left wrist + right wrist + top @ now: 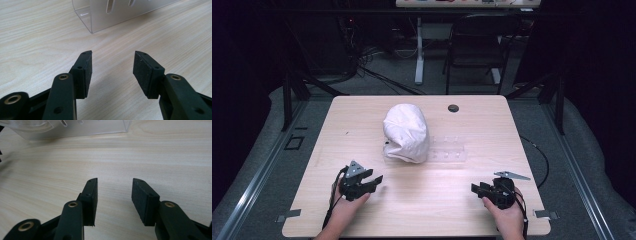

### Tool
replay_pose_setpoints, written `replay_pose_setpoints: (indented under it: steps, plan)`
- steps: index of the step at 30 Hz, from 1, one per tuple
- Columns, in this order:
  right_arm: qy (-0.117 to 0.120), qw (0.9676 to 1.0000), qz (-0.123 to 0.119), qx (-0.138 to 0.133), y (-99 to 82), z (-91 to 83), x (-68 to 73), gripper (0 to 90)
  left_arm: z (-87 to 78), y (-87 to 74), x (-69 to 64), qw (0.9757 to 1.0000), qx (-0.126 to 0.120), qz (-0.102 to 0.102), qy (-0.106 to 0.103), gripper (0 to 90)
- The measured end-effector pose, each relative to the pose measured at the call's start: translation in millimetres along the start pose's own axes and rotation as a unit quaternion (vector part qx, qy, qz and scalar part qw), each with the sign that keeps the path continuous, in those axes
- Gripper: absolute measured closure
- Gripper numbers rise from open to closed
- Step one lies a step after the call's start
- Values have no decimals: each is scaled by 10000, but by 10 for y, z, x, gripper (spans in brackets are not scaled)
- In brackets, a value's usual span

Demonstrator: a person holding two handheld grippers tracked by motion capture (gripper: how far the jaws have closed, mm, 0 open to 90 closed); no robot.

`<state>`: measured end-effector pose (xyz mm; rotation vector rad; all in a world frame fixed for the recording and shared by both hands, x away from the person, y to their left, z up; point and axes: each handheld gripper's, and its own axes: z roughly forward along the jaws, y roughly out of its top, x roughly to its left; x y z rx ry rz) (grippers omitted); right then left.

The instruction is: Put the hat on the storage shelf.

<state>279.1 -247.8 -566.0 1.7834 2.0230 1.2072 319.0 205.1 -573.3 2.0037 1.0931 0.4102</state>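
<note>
A bulging white cloth bag (406, 132) sits in the middle of the wooden table (362, 115). A clear plastic stand (447, 152) with slots lies just to its right; its near corner (100, 17) appears ahead of my left jaws and its long edge (75, 130) runs ahead of my right jaws. My left gripper (374, 180) rests near the front left, held by a hand, open with nothing between its pads (112, 72). My right gripper (475, 188) rests at the front right, also open and empty (114, 197).
A small dark round grommet (453, 108) is set into the table near the far edge. Beyond the table stand a black chair (477, 45) and a white desk leg (419, 50) amid floor cables. Dark curtains close in both sides.
</note>
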Motion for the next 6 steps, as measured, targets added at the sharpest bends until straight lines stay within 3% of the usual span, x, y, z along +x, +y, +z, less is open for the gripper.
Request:
replay_pose_setpoints:
  steps: [3, 6]
  plan:
    - [-157, 9996, -221, -98, -29, 3, 10, 539, 12, -5, -30, 9999, 12, 56, -87, 504]
    - [-371, 9971, -568, -347, -64, 3, -3, 489, 31, 4, -84, 9998, -7, 115, -138, 503]
